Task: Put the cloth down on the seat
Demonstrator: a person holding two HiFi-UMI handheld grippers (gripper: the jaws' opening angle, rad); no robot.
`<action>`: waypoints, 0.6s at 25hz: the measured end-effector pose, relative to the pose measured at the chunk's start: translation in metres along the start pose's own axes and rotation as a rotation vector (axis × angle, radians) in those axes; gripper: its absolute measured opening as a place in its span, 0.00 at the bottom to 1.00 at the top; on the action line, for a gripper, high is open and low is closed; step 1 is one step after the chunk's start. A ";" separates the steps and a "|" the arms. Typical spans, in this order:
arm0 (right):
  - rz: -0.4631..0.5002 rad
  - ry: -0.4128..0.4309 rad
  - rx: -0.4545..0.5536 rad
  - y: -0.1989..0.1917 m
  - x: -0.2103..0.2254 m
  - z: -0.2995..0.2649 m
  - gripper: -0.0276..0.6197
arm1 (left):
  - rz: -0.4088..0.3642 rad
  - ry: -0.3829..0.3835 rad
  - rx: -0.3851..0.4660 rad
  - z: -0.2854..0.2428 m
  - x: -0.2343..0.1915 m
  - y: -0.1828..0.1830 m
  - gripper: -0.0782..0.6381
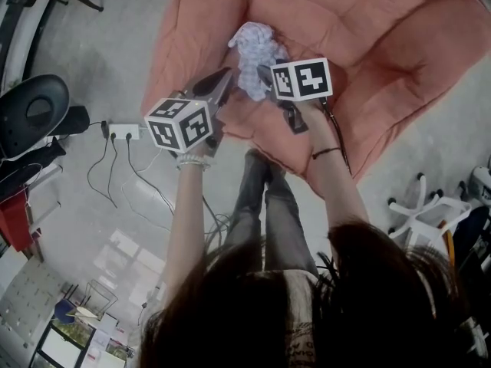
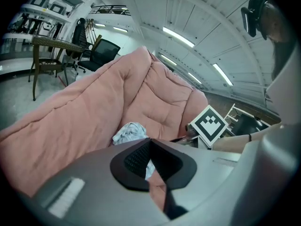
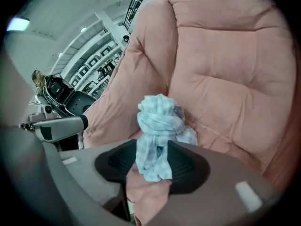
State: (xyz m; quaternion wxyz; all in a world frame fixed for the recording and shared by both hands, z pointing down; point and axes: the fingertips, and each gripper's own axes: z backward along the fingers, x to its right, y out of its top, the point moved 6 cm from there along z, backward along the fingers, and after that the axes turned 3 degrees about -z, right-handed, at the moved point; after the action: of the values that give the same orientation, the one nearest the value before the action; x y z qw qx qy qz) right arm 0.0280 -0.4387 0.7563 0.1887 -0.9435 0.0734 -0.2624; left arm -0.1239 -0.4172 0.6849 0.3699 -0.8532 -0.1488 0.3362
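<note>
A crumpled white and pale blue cloth (image 1: 257, 52) rests on the pink cushioned seat (image 1: 368, 44), near the middle of its front part. My right gripper (image 1: 270, 73) is just right of the cloth, low over the seat. In the right gripper view the cloth (image 3: 160, 121) stands bunched between the wide-apart jaws of that gripper (image 3: 153, 149), one end drooping through the gap; the pads do not squeeze it. My left gripper (image 1: 225, 79) points at the cloth from the left, shut and empty. The left gripper view shows its tips (image 2: 150, 147) meeting, with the cloth (image 2: 129, 132) beyond.
The seat's thick pink cushion (image 3: 225, 69) rises behind and around the cloth. On the grey floor lie a white power strip (image 1: 123, 131) with cables, a black chair (image 1: 34, 110) at left and a white chair base (image 1: 426, 205) at right. The person's legs (image 1: 265, 198) stand at the seat's front edge.
</note>
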 end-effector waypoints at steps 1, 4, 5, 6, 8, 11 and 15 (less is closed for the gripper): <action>0.000 0.004 0.003 0.001 -0.002 0.002 0.34 | 0.001 -0.001 0.000 0.001 0.001 0.001 0.10; -0.014 0.030 0.006 0.002 -0.008 0.007 0.34 | 0.003 -0.003 0.005 0.004 0.005 0.003 0.10; -0.014 0.036 0.009 0.002 -0.010 0.010 0.34 | 0.003 -0.003 0.007 0.006 0.007 0.004 0.10; -0.011 0.037 0.014 0.002 -0.013 0.013 0.34 | 0.004 -0.002 0.010 0.009 0.008 0.006 0.10; -0.001 0.037 0.028 0.001 -0.018 0.022 0.32 | 0.009 0.002 0.016 0.015 0.013 0.009 0.10; -0.006 0.048 0.046 0.000 -0.025 0.036 0.31 | 0.018 0.004 0.024 0.024 0.022 0.012 0.10; 0.002 0.056 0.082 0.000 -0.037 0.062 0.27 | 0.023 0.004 0.031 0.038 0.040 0.017 0.10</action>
State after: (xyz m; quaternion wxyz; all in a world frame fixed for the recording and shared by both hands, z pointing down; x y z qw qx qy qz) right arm 0.0292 -0.4103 0.6900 0.2253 -0.9271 0.0688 -0.2915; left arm -0.1202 -0.3888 0.6349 0.3795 -0.8496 -0.1331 0.3412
